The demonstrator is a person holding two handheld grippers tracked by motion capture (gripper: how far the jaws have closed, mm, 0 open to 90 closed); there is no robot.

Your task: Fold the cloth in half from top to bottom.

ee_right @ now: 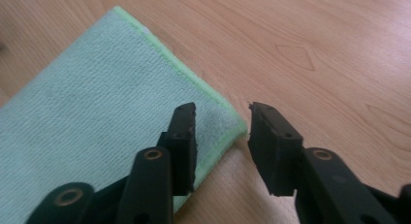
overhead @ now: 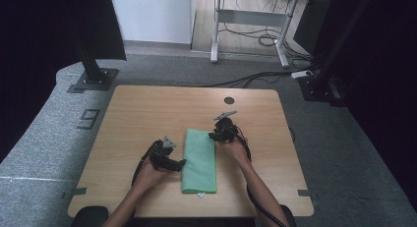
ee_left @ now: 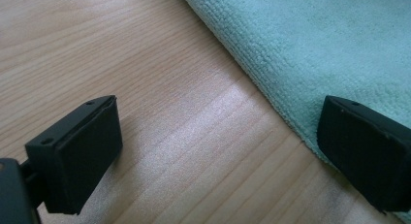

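Note:
A folded mint-green cloth (overhead: 200,160) lies lengthwise on the wooden table (overhead: 142,109), near its front middle. My left gripper (overhead: 182,163) sits low at the cloth's left edge, open wide. In the left gripper view (ee_left: 218,132) one jaw is over bare wood and the other over the cloth's (ee_left: 315,49) edge. My right gripper (overhead: 213,135) hovers at the cloth's far right corner. In the right gripper view (ee_right: 222,115) its jaws stand partly apart, one above the cloth's (ee_right: 97,112) green-hemmed corner and one above the wood, with nothing pressed between the pads.
A dark round grommet (overhead: 229,100) is set in the table near its far edge. A small white tag (overhead: 200,194) pokes out at the cloth's near end. Black stand bases (overhead: 93,79) and floor cables (overhead: 255,79) lie beyond the table.

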